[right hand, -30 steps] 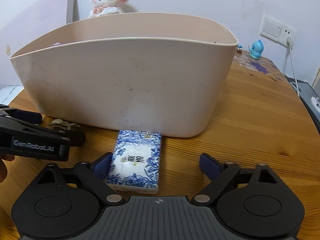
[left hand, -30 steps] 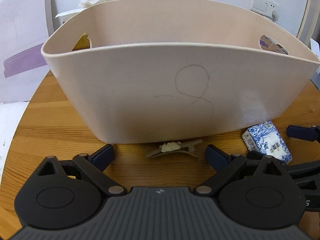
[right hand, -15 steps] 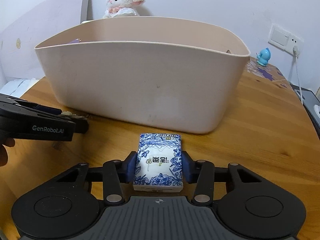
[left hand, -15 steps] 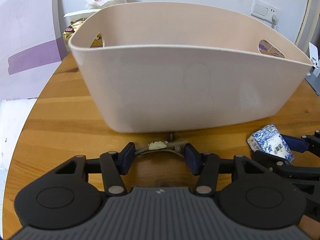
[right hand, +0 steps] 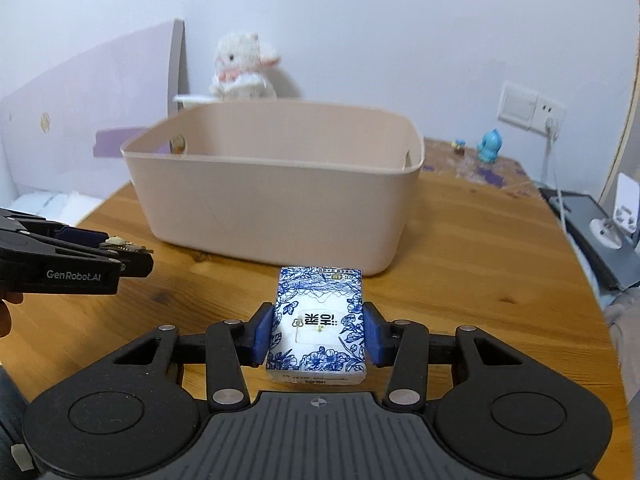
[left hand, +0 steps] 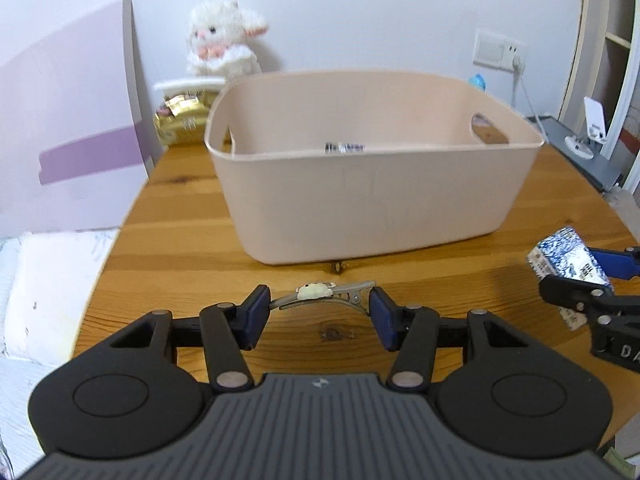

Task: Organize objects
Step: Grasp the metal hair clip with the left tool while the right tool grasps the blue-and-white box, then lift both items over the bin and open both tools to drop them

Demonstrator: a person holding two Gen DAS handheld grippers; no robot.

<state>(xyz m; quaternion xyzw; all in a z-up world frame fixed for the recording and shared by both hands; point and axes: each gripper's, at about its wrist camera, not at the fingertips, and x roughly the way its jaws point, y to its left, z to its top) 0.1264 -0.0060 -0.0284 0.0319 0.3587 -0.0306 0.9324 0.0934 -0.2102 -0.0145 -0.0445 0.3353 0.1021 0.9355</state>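
Observation:
A beige plastic basket (left hand: 372, 200) (right hand: 276, 208) stands on the round wooden table (left hand: 168, 240). My left gripper (left hand: 318, 312) is shut on a grey hair clip (left hand: 324, 294) with a cream ornament, held lengthwise above the table in front of the basket. My right gripper (right hand: 318, 336) is shut on a blue-and-white tissue pack (right hand: 318, 320), lifted off the table; that pack (left hand: 568, 258) shows at the right edge of the left wrist view. The left gripper with the clip (right hand: 120, 245) appears at the left of the right wrist view. Something small with a dark label (left hand: 344, 147) lies inside the basket.
A white plush toy (left hand: 224, 40) sits behind the basket beside a gold packet (left hand: 180, 124). A small brass piece (left hand: 338, 267) lies at the basket's base. A blue figurine (right hand: 490, 146) stands at the back right. A lilac board (left hand: 68, 128) leans at the left.
Both grippers closed on their objects, then lifted and drew back from the basket. The clip and the tissue pack have left the table, and the basket now looks smaller and lower.

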